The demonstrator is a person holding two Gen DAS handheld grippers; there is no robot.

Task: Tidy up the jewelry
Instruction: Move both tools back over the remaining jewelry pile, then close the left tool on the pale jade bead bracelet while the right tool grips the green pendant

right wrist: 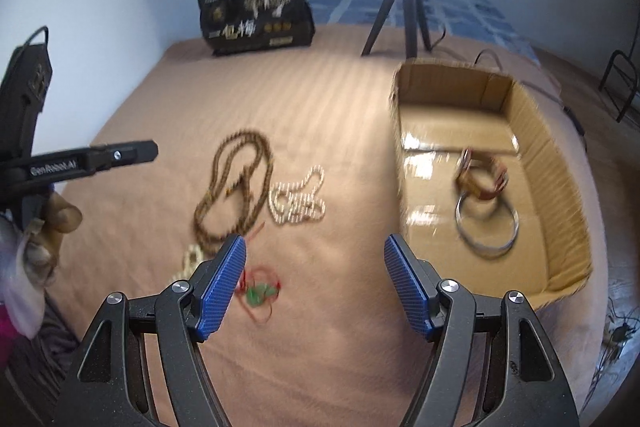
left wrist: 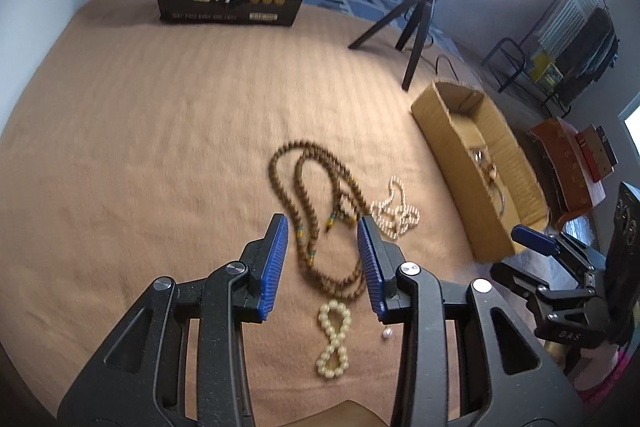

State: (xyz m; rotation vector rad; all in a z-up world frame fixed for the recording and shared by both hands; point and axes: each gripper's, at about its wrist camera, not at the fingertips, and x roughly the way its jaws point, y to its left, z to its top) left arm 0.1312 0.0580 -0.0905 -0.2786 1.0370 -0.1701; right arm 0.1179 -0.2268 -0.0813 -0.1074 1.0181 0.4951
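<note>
Partly blurred red-corded green pendant [right wrist: 259, 293] beside right gripper [right wrist: 314, 247]

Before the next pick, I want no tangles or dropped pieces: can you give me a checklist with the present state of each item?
1. Left claw open and empty: ok; nothing is pinched between its pads.
2. Right claw open and empty: ok.
3. Brown beads free of other pieces: not ok; the white chain lies close against them, and whether they touch, cannot tell.
4. Pearl loop lying apart: ok; it sits clear, just below the beads.
5. Box open with room: ok; only a bangle and a few pieces lie inside.
6. Red cord piece identified: cannot tell, blurred.
</note>
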